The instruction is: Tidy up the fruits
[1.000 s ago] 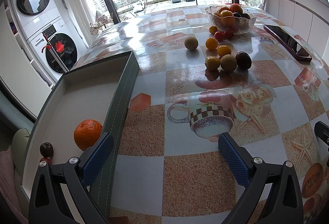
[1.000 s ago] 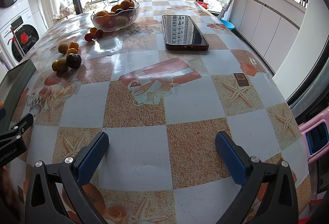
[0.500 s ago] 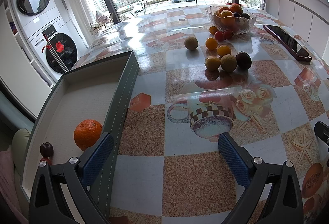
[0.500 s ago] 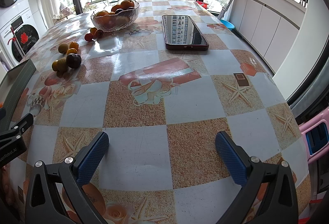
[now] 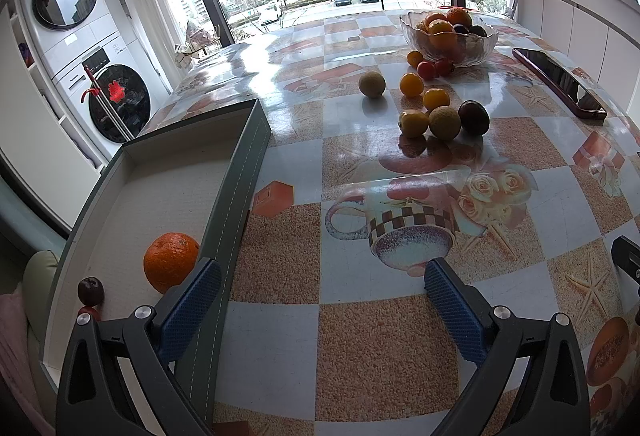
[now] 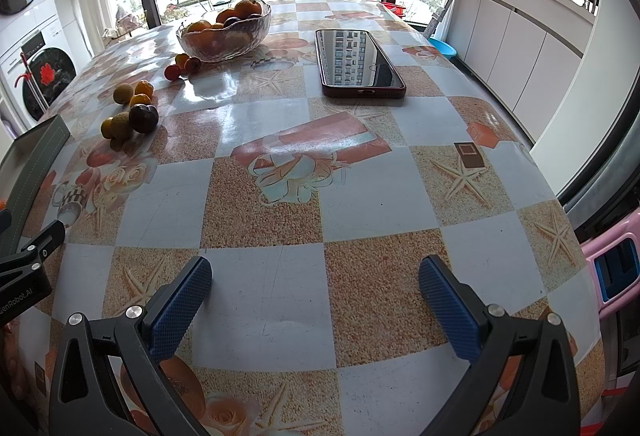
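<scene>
Two blue-padded grippers, your left [image 5: 322,294] and right [image 6: 314,292], hung spread wide and empty. The loose round fruits [image 5: 444,119] on the glossy patterned tablecloth [image 6: 280,220] looked ready to roll if nudged, well apart from the grey fabric-lined tray [image 5: 240,171] holding one orange mandarin [image 5: 171,262].

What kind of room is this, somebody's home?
Most likely a home laundry or utility room with a view of apartment blocks: stacked washing machines stand by the window, and a table carries a glass fruit bowl and a phone.

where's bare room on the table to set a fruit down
Bare tablecloth between the right gripper and the phone, and in front of the left gripper. The far end of the tray, beyond the orange, is bare. Crowded: loose fruit before the glass bowl.
</scene>
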Motion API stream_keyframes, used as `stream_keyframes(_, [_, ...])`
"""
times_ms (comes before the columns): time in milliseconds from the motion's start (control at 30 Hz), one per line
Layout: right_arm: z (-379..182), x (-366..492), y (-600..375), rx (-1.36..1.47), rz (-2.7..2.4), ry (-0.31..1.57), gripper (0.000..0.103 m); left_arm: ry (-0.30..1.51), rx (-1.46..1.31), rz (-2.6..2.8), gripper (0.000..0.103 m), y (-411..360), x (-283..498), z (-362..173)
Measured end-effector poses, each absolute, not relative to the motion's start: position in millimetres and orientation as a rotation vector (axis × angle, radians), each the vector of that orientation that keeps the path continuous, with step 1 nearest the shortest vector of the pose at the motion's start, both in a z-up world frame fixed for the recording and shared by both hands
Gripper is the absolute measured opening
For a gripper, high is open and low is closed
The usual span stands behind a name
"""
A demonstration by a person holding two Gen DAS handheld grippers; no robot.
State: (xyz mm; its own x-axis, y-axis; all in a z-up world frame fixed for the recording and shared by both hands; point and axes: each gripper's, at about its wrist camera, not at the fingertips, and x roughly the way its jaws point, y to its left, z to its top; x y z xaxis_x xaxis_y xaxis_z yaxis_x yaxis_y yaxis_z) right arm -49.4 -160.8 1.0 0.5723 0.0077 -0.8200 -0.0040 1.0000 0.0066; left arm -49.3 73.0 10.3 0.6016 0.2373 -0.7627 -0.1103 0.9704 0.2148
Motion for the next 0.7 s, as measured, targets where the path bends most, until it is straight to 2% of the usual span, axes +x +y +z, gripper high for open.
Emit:
stream_keyframes(500, [0.7, -48.9, -160.8, 0.002, 0.008, 0.966, 0.103, 0.904, 0.151, 0.202, 0.102, 73.0, -49.3, 10.5])
stream_keyframes(700, [6.5, -28.2, -149.7, 0.024, 0.074, 1.062, 0.103, 0.904, 0.151, 0.202, 0.102, 73.0, -49.4, 10.5])
